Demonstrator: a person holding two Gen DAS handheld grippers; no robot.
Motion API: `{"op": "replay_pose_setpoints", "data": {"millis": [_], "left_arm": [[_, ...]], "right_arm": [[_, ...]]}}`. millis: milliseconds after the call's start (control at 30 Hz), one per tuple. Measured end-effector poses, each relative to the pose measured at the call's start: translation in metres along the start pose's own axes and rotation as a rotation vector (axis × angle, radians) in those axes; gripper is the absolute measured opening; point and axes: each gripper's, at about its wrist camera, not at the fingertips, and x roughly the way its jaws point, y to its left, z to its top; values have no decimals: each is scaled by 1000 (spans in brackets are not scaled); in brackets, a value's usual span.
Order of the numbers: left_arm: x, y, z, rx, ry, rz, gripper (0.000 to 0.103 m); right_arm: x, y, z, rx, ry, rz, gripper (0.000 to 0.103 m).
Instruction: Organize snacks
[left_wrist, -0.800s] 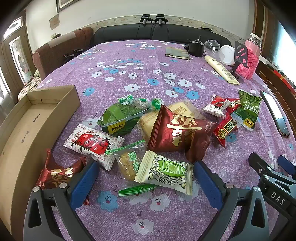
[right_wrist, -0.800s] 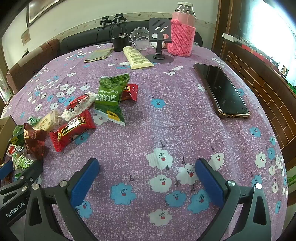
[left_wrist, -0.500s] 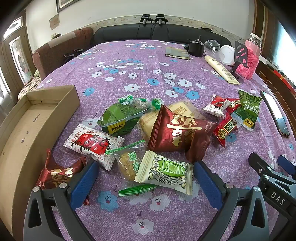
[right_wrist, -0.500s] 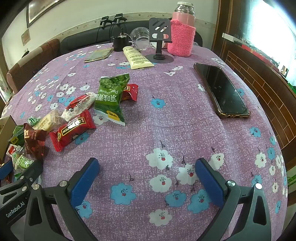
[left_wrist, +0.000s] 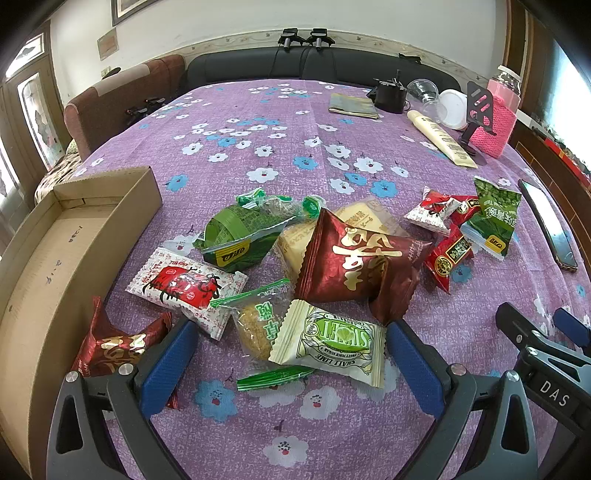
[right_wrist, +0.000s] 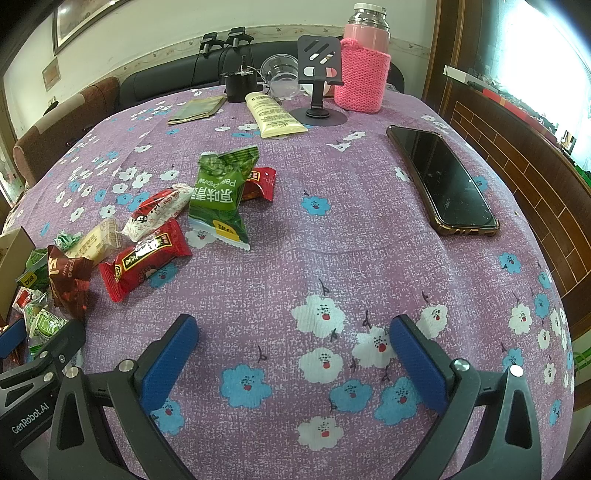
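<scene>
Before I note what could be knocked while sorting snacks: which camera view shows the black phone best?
The right wrist view: the phone lies face up on the tablecloth, whole and close. The left wrist view catches it only as a thin sliver, squeezed at the right edge.

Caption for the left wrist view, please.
Open left gripper poised over a pile of snack packets on a purple flowered tablecloth, an empty cardboard box alongside.

Two downward-tilted wrist views, shared snack pile (left_wrist: 332, 266)
</scene>
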Motion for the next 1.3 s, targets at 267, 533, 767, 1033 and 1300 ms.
{"op": "replay_pose_setpoints", "data": {"millis": [267,533,767,1033,1300], "left_arm": [[0,0,0,0,0,0,103],[0,0,0,0,0,0,103],[0,0,0,2,1,-2,103],[-2,0,-1,10,2,-7,103],[0,-1,1,13,3,-10,103]], "right_arm": [[0,0,0,0,0,0,103],[0,0,0,0,0,0,103],[0,0,0,0,0,0,103],[0,0,0,0,0,0,103],[0,0,0,0,0,0,103]]}}
